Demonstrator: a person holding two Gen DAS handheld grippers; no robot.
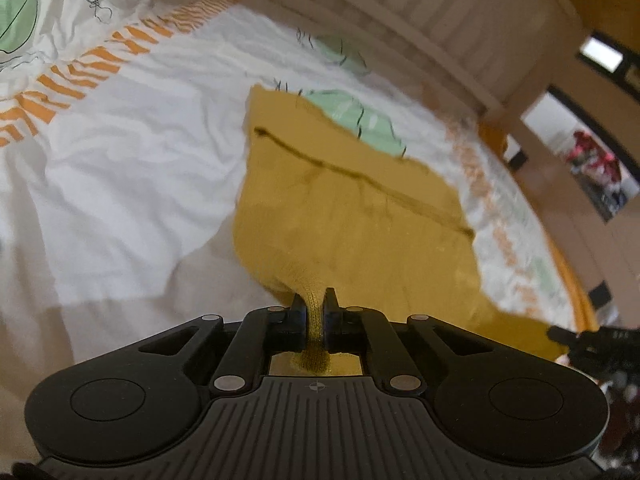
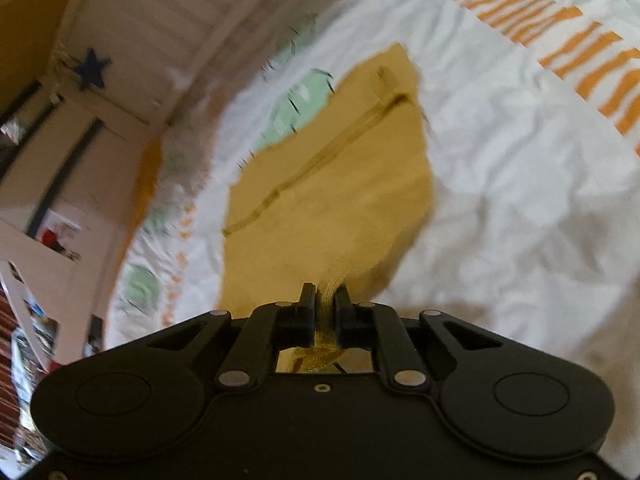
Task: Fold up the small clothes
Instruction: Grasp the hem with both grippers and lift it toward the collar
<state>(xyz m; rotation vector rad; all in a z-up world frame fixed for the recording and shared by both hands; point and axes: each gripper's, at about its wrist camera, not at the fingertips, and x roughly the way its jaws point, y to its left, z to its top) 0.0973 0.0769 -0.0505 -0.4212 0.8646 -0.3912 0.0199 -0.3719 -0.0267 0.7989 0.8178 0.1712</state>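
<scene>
Hand-held grippers (image 1: 313, 300) pinching mustard garment (image 1: 352, 208) lengthwise ahead

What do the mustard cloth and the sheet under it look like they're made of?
Mustard cloth: probably a soft matte knit; fine ribbing shows where it bunches between the left gripper's fingers. Bed sheet: looks like thin woven cotton, matte, finely creased, with printed leaves and orange stripes.
</scene>
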